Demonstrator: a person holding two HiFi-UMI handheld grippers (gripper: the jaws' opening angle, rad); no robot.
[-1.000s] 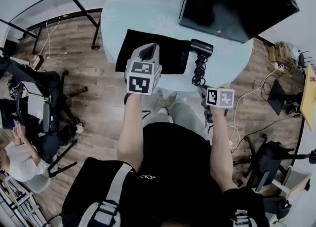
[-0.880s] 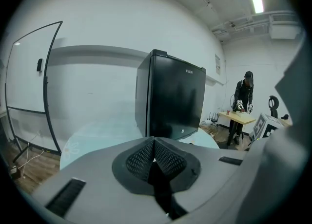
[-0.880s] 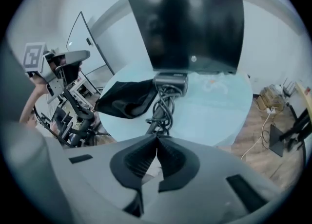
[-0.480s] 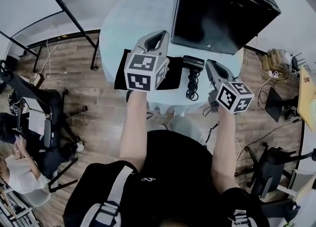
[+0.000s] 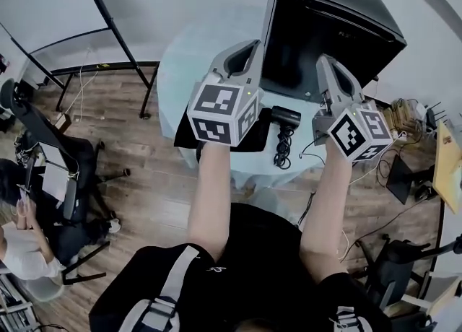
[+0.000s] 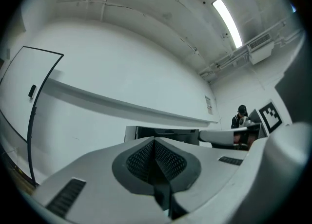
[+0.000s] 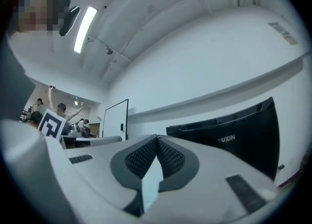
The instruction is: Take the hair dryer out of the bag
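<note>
A black hair dryer lies on the round pale table with its coiled cord trailing toward the table's near edge. It rests just right of the flat black bag, outside it. My left gripper is held high above the bag, pointing roughly level, with its jaws shut and empty. My right gripper is raised beside it, above and right of the dryer, also shut on nothing. The left gripper view shows its closed gripper against a white wall. The right gripper view shows its closed gripper the same way.
A large black monitor stands on the table's far right, seen also as a monitor past the right jaws. A black stand rises at the left. Office chairs, a seated person and floor cables surround the table.
Both grippers have risen from table height to well above it and now point level. The right gripper has come up away from the dryer's cord. The dryer and bag stay on the table.
</note>
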